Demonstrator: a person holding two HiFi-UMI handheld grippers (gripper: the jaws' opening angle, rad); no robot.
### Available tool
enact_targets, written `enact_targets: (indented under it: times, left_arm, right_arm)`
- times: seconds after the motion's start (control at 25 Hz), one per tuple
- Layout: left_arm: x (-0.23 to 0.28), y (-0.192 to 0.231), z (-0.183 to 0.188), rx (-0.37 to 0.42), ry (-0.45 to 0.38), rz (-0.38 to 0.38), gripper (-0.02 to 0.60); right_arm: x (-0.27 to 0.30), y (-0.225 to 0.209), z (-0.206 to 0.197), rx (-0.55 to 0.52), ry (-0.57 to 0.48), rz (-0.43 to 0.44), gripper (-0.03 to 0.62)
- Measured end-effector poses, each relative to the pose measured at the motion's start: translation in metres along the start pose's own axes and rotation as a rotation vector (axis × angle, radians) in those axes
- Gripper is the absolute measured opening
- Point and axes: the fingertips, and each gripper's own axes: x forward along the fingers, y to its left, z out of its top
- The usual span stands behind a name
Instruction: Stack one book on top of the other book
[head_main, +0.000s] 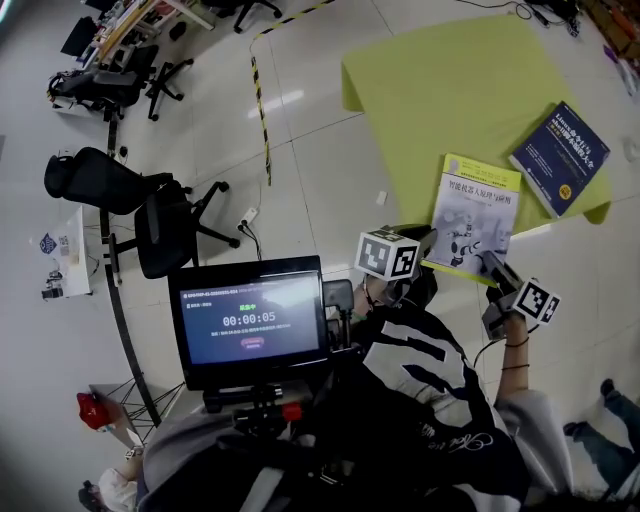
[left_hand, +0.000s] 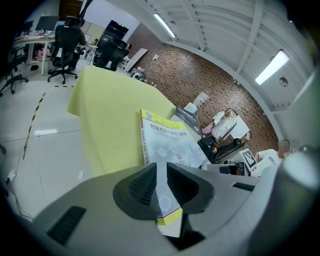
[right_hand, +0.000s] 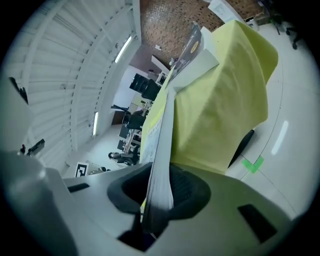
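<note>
A yellow-and-white book (head_main: 475, 205) lies at the near edge of the yellow-green table (head_main: 440, 90), overhanging it toward me. A blue book (head_main: 560, 158) rests flat further right, apart from the first. My left gripper (head_main: 432, 240) is shut on the yellow-and-white book's near left corner; in the left gripper view its pads (left_hand: 161, 182) flank the cover (left_hand: 170, 142), and the blue book (left_hand: 187, 118) shows beyond. My right gripper (head_main: 488, 262) clamps the near right corner. In the right gripper view the book (right_hand: 165, 145) stands edge-on between the pads (right_hand: 159, 187).
A monitor (head_main: 250, 315) with a timer stands close at my left. Office chairs (head_main: 150, 215) and a yellow-black tape line (head_main: 262, 110) are on the tiled floor left of the table. A person's leg (head_main: 610, 430) shows at bottom right. Green tape (right_hand: 252, 164) marks the floor.
</note>
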Motion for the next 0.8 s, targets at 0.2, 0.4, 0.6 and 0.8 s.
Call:
enact_targets:
  times: [0.2,0.4,0.6,0.8]
  left_arm:
    - [-0.001,-0.001,0.001,-0.024,-0.005,-0.03,0.13]
    - [-0.01,-0.005,-0.012,-0.074,0.004,-0.11,0.172]
    - [-0.014,-0.007,-0.026,-0.222,0.006,-0.254,0.193]
    - [-0.009,-0.03,-0.015,-0.336,-0.001,-0.443,0.193]
  right_arm:
    - [-0.01,0.038,0.007,0.05,-0.092,0.173,0.069]
    - [-0.039,0.063,0.003,0.046,-0.112,0.249,0.069]
    - [-0.06,0.083,0.012,0.102,-0.189,0.317,0.071]
    - [-0.072,0.114,0.029,0.064,-0.229,0.358,0.075]
